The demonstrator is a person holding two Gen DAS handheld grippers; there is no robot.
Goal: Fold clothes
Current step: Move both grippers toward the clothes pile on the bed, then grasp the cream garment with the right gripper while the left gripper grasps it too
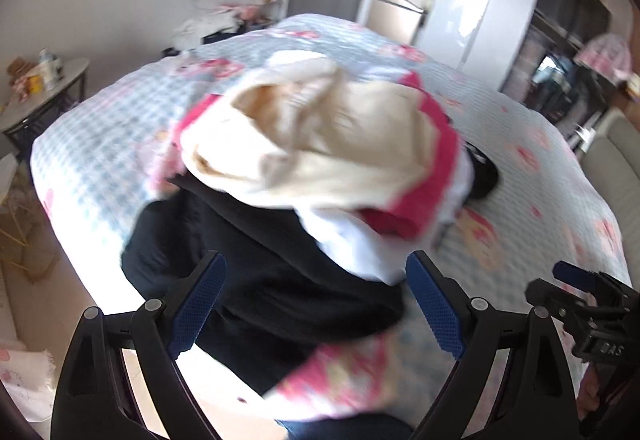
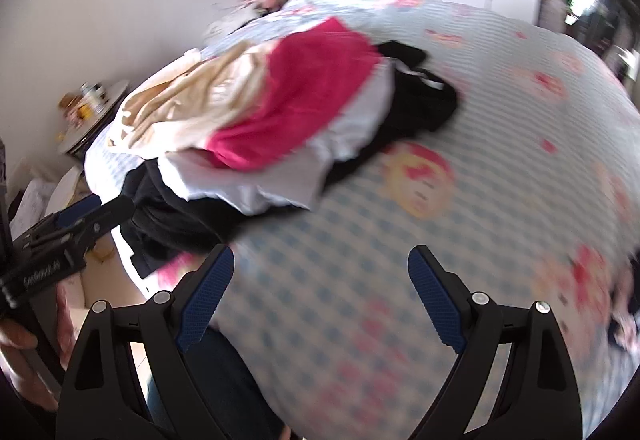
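The left gripper [image 1: 316,304] is held with its jaws spread wide and nothing between them, poised over the near edge of a black garment [image 1: 256,280] at the bottom of a heap. The right gripper [image 2: 320,300] is likewise spread wide and empty, held above bare bedspread [image 2: 460,240] beside the heap. The clothes are seen piled loosely on the bed: a cream garment [image 1: 320,135] on top, a pink garment [image 2: 296,95] beneath it, a white garment [image 2: 256,183] under that, and the black one lowest, all crumpled and overlapping, none lying as a flat fold. Both views are blurred, so edges and seams cannot be read. It is judged that 1 garment is best taken alone rather than from under the others; the topmost piece would come away most cleanly. A hem or shoulder should be pinched in a single layer by each of the 2 grippers, well apart, and the piece laid flat on the bare bedspread, where room is seen for folding. A grab at the black edge risks dragging the whole heap.
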